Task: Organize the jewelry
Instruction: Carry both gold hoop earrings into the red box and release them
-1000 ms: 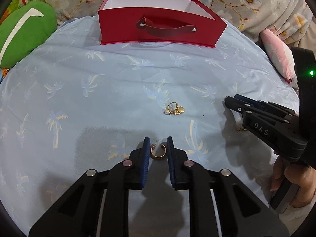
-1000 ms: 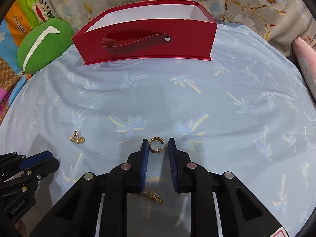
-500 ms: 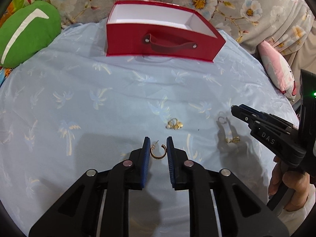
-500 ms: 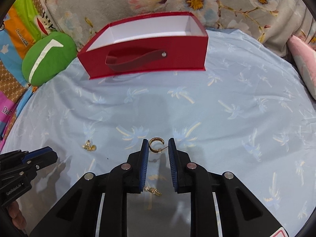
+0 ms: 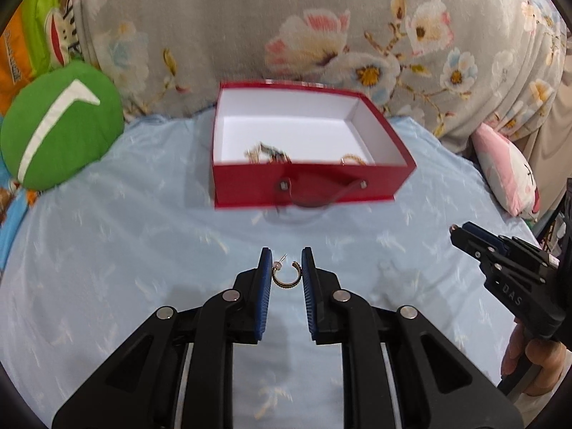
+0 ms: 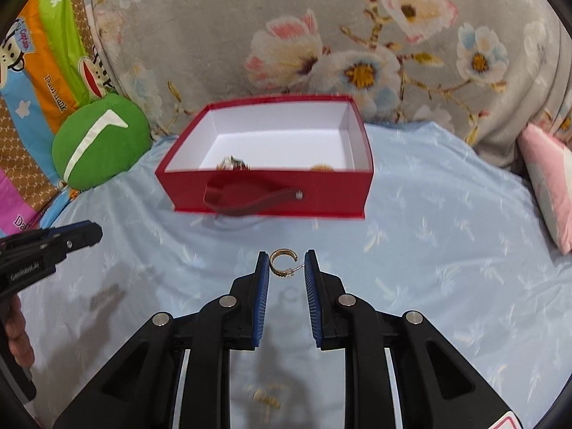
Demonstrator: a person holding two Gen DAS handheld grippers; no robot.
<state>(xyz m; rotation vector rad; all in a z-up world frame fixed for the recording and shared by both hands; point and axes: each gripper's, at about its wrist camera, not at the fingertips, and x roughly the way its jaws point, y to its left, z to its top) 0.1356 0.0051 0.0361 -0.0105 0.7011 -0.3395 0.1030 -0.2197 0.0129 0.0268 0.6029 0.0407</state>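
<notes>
My left gripper [image 5: 286, 268] is shut on a gold hoop earring [image 5: 285, 276] and holds it in the air above the blue cloth. My right gripper [image 6: 286, 268] is shut on a second gold hoop earring [image 6: 281, 262], also lifted. The red box [image 5: 304, 184] with a white inside and a strap handle stands ahead; it also shows in the right wrist view [image 6: 271, 193]. Some jewelry [image 5: 266, 152] lies inside it. A small gold piece [image 6: 266, 398] lies on the cloth below my right gripper. My right gripper [image 5: 507, 268] also shows in the left wrist view.
A green round cushion [image 5: 57, 125] sits at the left, a pink pillow [image 5: 507, 175] at the right. A grey floral cushion [image 5: 321, 35] rises behind the box. The blue palm-print cloth [image 5: 143, 250] covers the surface.
Both grippers have risen with their earrings and tilted toward the box, so its inside now shows. The charm cluster on the cloth has dropped out of the left wrist view.
</notes>
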